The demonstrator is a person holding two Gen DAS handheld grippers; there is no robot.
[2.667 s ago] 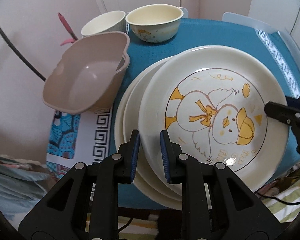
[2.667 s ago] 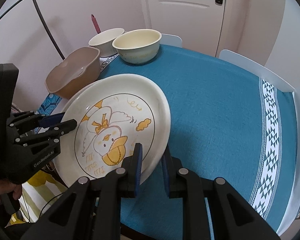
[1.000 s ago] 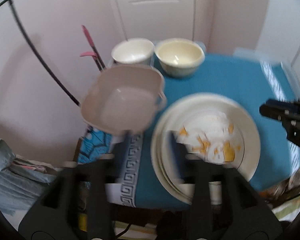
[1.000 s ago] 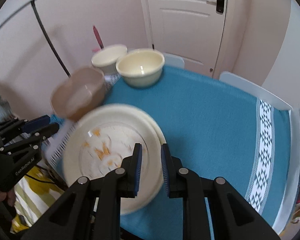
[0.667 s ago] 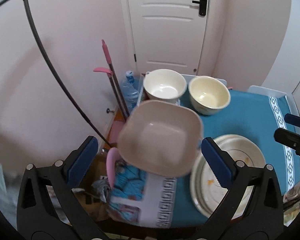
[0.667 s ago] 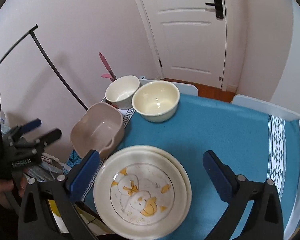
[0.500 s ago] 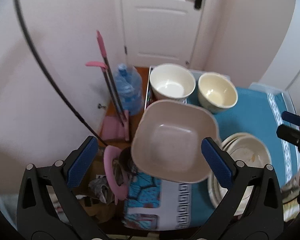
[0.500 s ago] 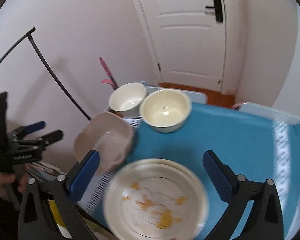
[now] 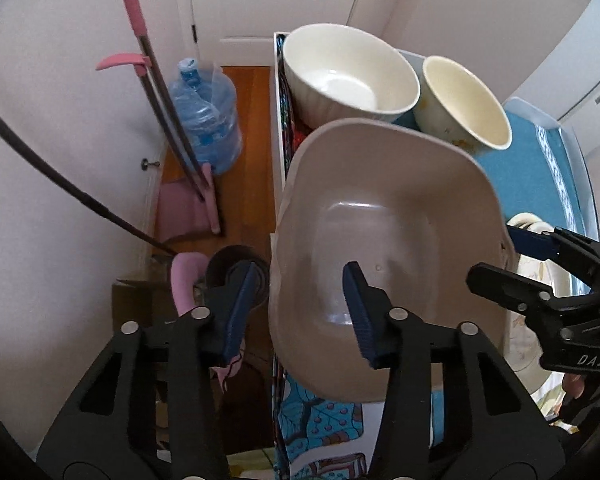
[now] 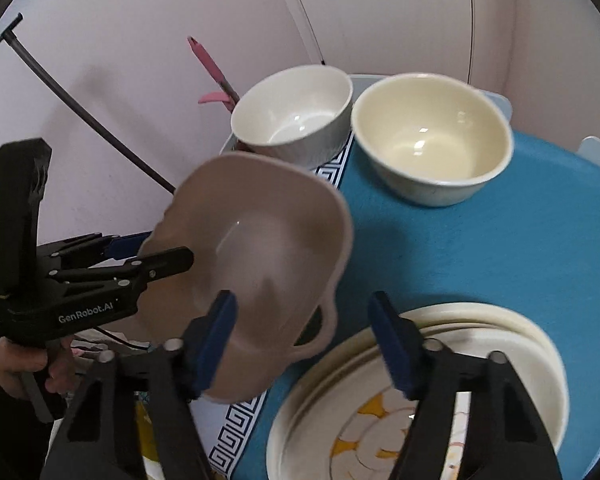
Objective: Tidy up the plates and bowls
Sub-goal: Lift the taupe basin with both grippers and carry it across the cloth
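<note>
A beige square plastic bowl [image 9: 384,232] sits tilted at the table's left edge; it also shows in the right wrist view [image 10: 260,256]. My left gripper [image 9: 300,312] is open, its jaws straddling the bowl's near left rim. My right gripper [image 10: 304,336] is open, straddling the bowl's handle side; it also shows in the left wrist view [image 9: 500,256]. A stack of plates with a duck picture [image 10: 440,392] lies on the blue cloth to the right. A white bowl [image 10: 296,112] and a cream bowl [image 10: 432,136] stand behind.
The table [image 10: 480,248] has a blue cloth with a patterned border. Left of the table, on the floor, stand a water bottle [image 9: 208,116], a pink-handled broom and dustpan [image 9: 180,160], and a dark cable against the wall.
Both grippers let go of the duck plate, which now lies on the stack. Both opened wide and moved left to the beige bowl, then narrowed partly around its rim.
</note>
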